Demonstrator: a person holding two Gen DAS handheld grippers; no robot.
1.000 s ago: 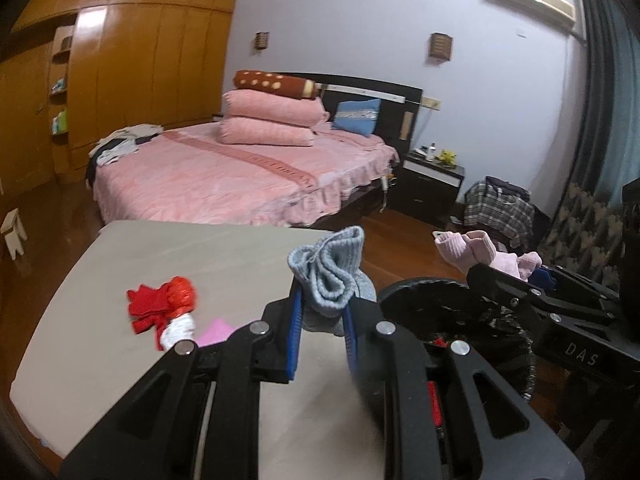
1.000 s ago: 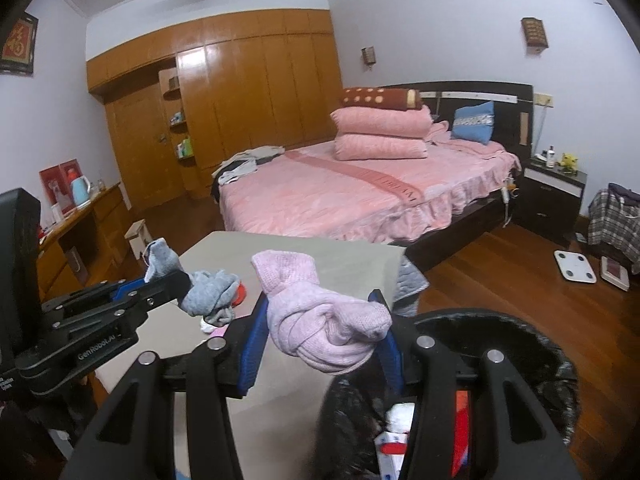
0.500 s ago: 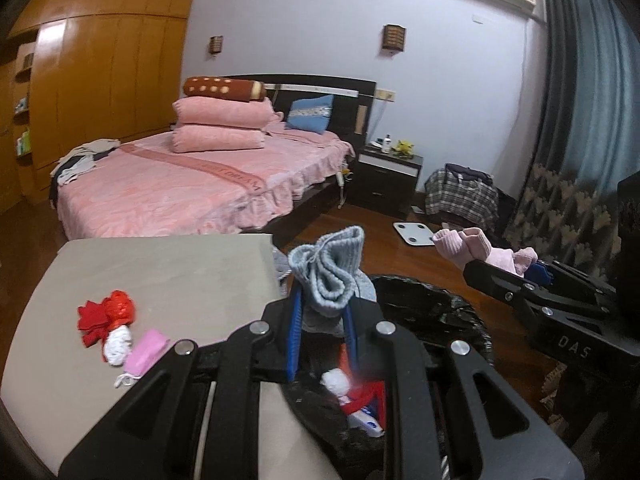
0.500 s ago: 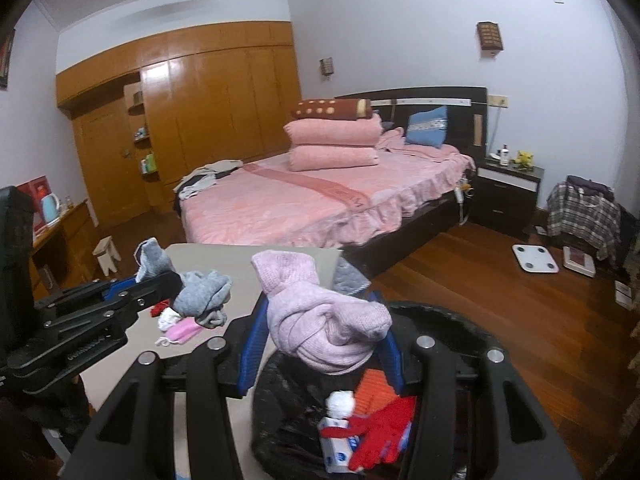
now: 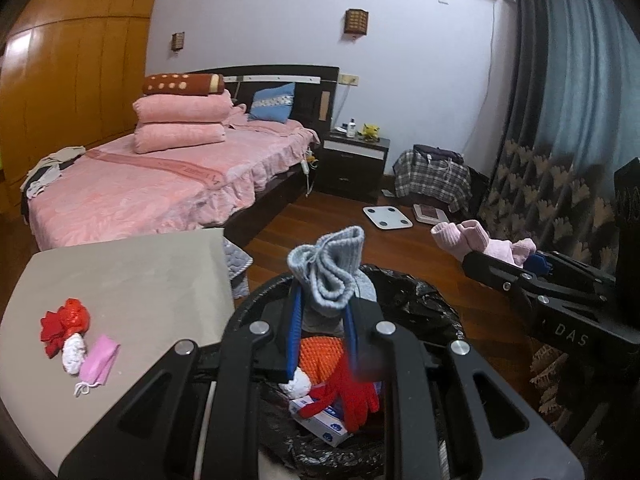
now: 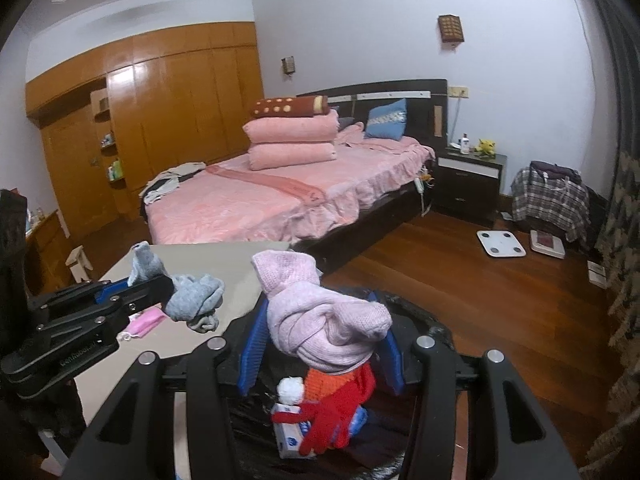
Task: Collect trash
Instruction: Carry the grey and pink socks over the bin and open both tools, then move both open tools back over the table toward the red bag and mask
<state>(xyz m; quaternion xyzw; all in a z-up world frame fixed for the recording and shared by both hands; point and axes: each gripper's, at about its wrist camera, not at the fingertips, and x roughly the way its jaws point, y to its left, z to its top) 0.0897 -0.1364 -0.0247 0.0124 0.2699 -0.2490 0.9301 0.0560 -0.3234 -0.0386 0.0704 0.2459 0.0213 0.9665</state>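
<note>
Grey ribbed knit sock (image 5: 332, 270), bunched into a ball, is clamped between the blue-padded fingers (image 5: 294, 320) of the left gripper (image 5: 322, 320), which are drawn in narrowly against it. A pale pink knit sock bundle (image 6: 324, 320) is pinched likewise between the blue-padded fingers (image 6: 251, 350) of the right gripper (image 6: 320, 354), set somewhat wider around the bulkier bundle. Both bundles are held above the round bin lined with a black plastic bag (image 5: 424, 300), whereas a second earlier the left gripper was over the beige table (image 5: 132, 276) and only the rim of the bin was seen beside it; the view of the room has swung rightward since then.

Inside the bin are seen an orange knit piece (image 5: 320, 356), a red knit glove (image 6: 334, 416), a white pompom (image 6: 291, 389) and a small white and blue box (image 5: 320, 420).

On the table, beside the bin, are left a crumpled red item (image 5: 64, 326), a white wad (image 5: 74, 354) touching it, and a pink face mask (image 5: 98, 362) just beside that.
</note>
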